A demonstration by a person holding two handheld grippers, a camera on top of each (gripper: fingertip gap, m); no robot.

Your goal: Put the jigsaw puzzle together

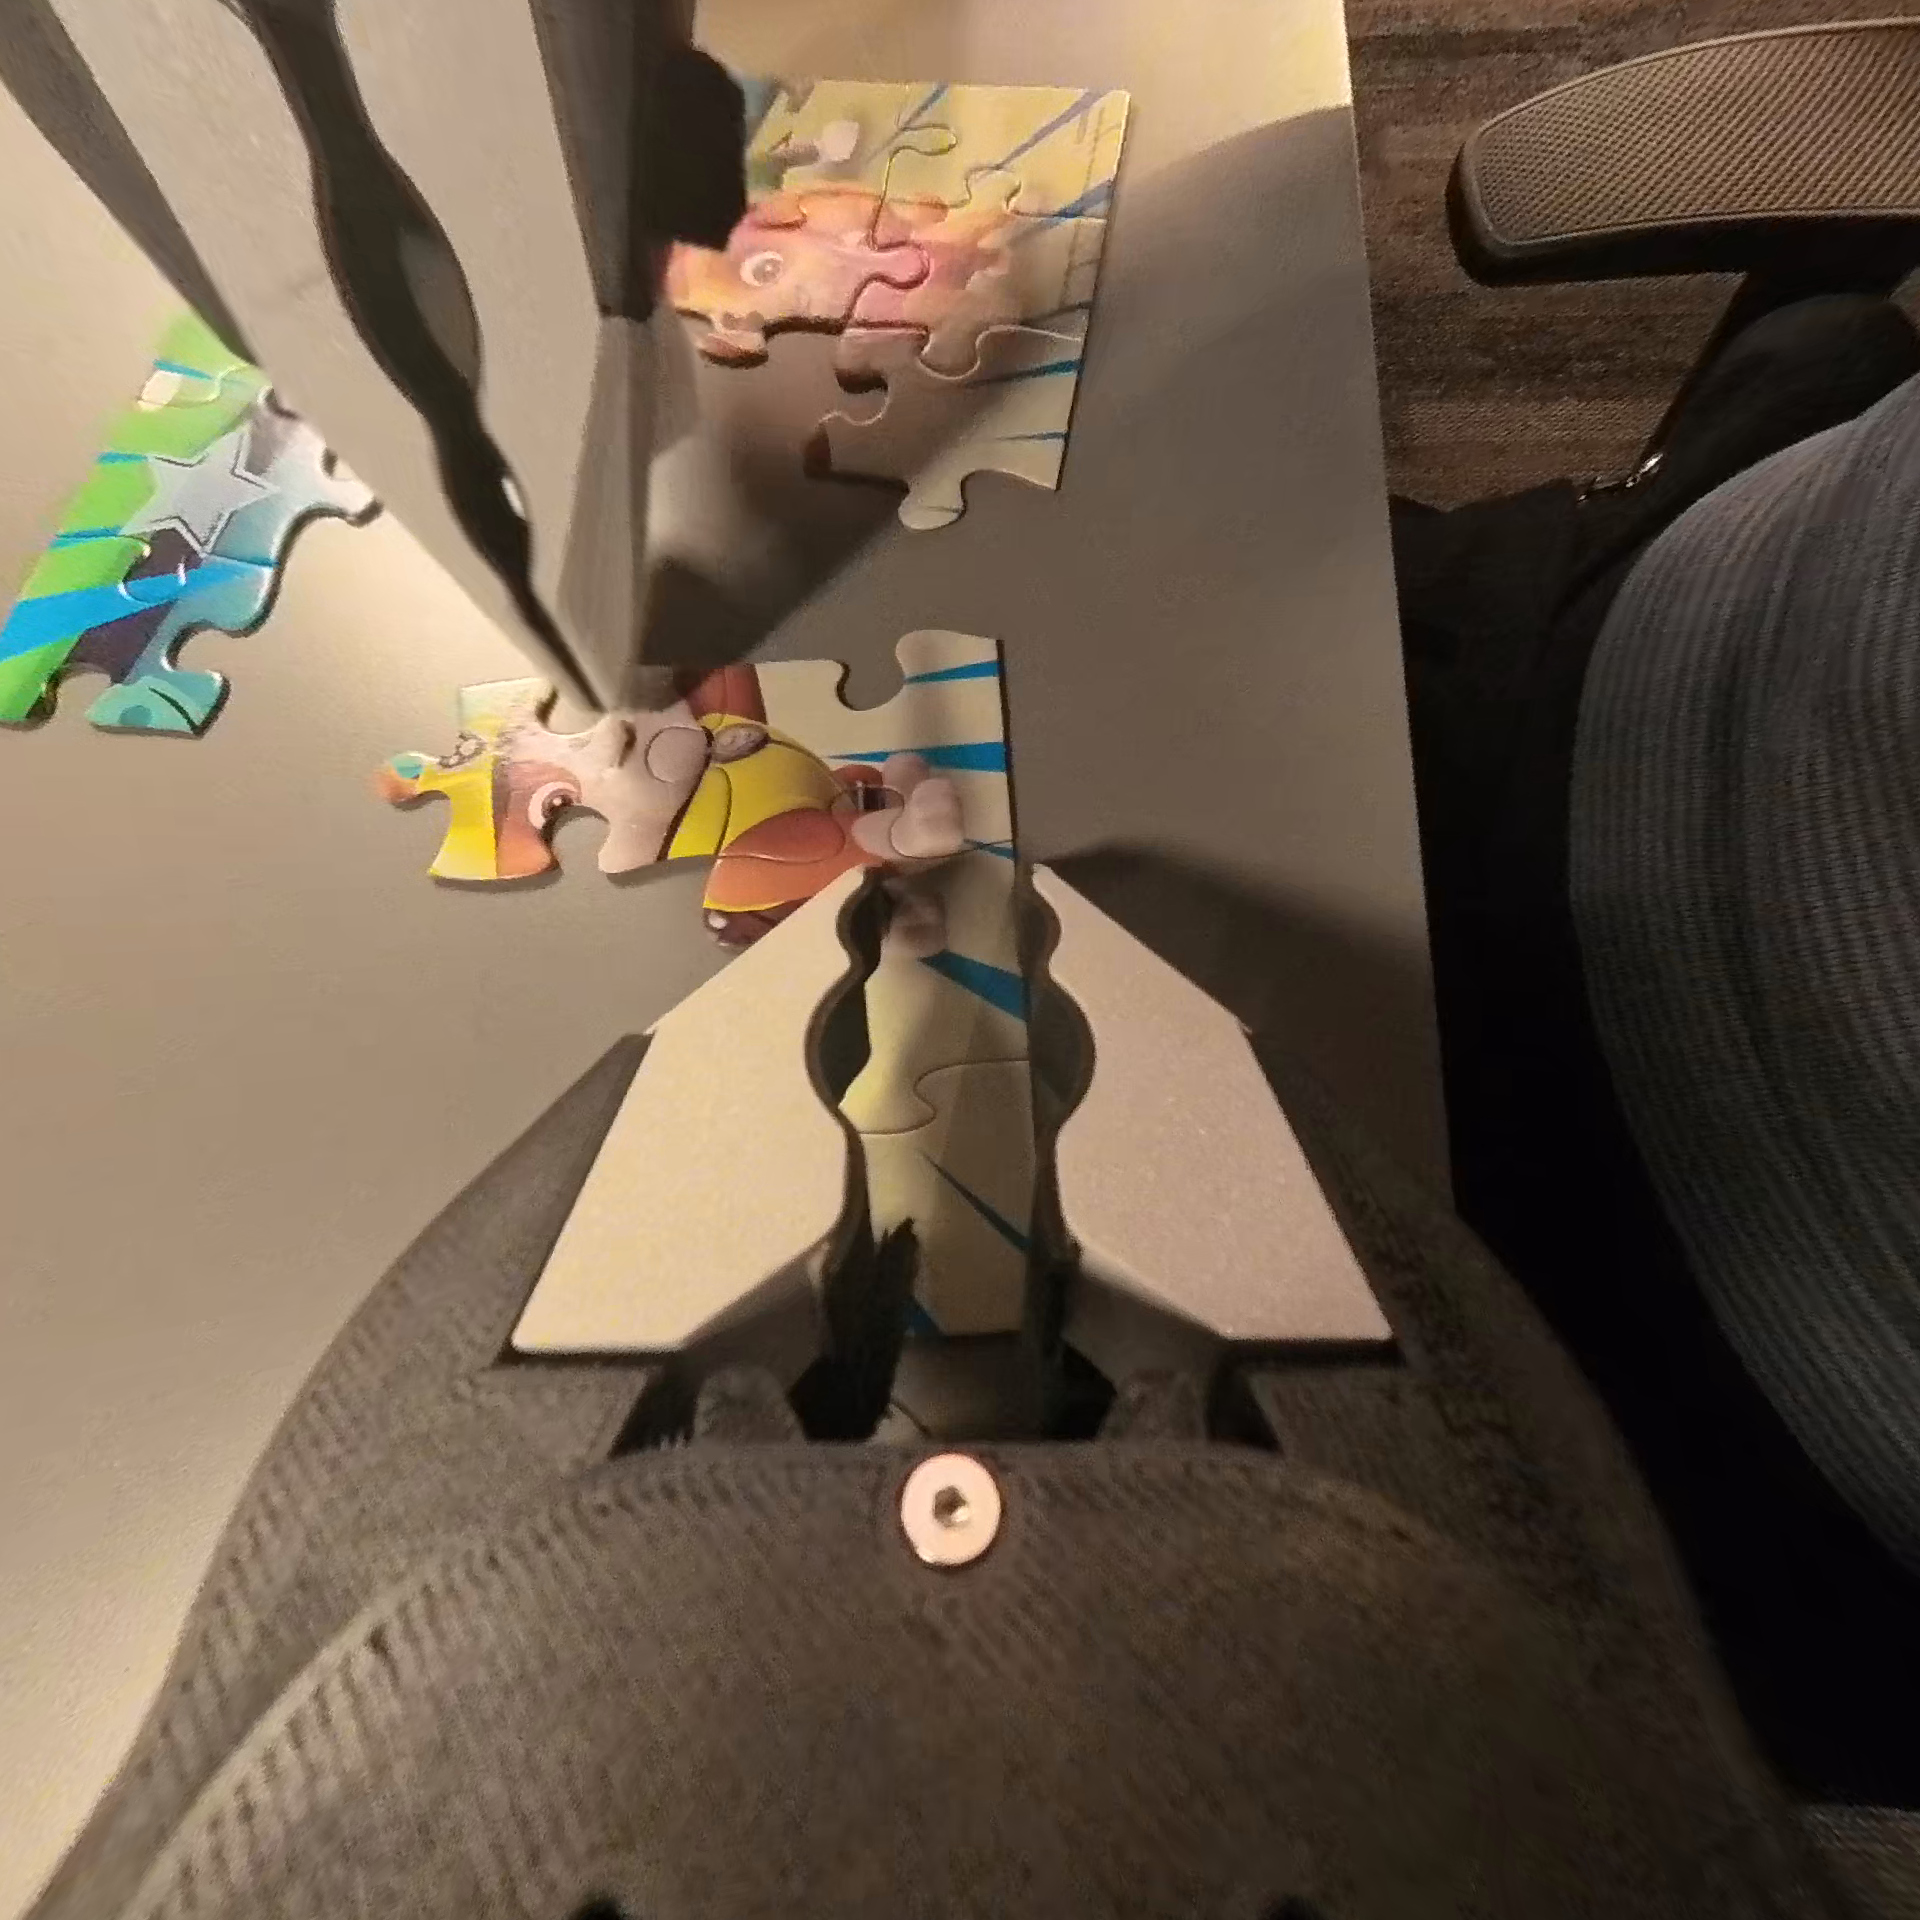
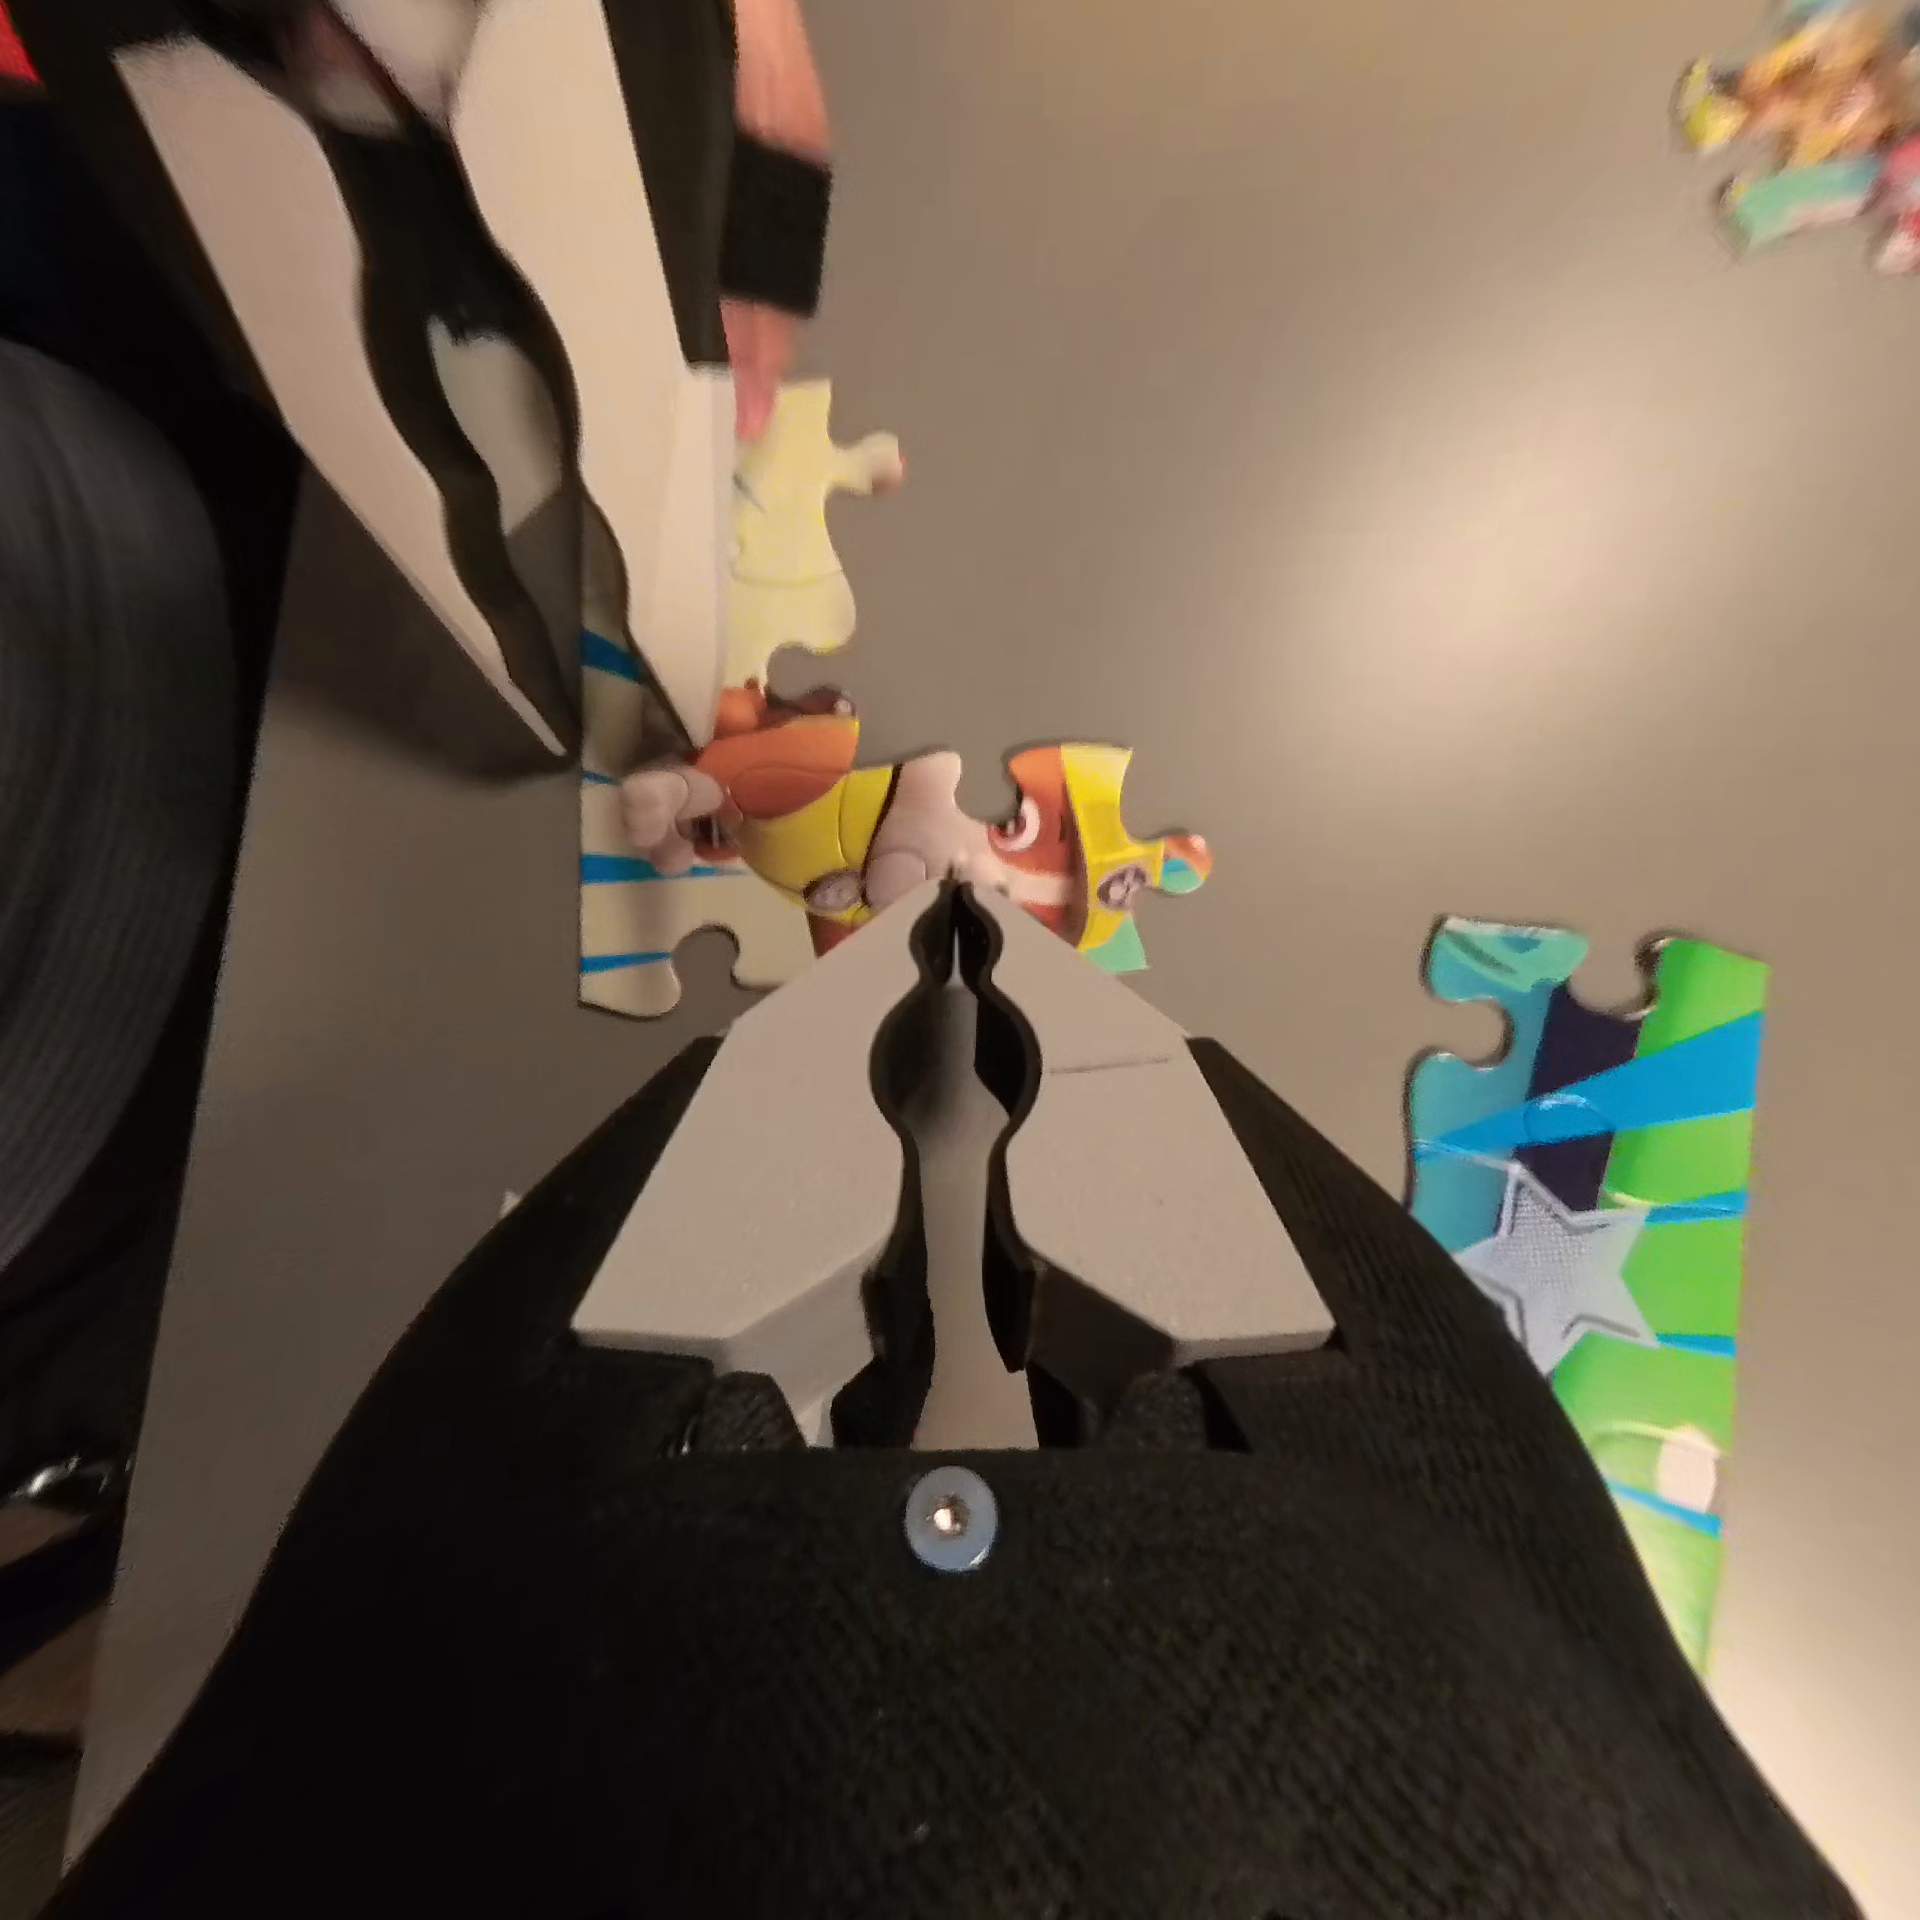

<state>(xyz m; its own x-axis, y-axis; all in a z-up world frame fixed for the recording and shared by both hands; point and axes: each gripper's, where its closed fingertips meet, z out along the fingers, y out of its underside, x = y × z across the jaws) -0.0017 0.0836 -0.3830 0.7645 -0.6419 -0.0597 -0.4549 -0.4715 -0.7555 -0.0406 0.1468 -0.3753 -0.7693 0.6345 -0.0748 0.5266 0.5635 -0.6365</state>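
A joined puzzle section with a cartoon pup in yellow (image 1: 727,800) lies flat on the grey table (image 1: 208,1039). My left gripper (image 1: 945,883) stands over the section's striped edge with its fingers apart; the puzzle shows through the gap and is not pinched. The right wrist view shows it (image 2: 623,727) open, tips down on that edge. My right gripper (image 2: 951,894) is shut with nothing between its pads. Its closed tips touch the top of the pup section (image 2: 831,831) near the pup's face. It also shows in the left wrist view (image 1: 592,696).
A green and blue section with a silver star (image 2: 1590,1247) lies to the right of my right gripper. A pinkish joined section (image 1: 935,260) lies farther along the table edge. Loose pieces (image 2: 1818,135) lie far right. A person's leg (image 1: 1766,831) and a chair armrest (image 1: 1662,156) are beside the table. The gap from one gripper's tips to the other's is roughly 8 centimeters.
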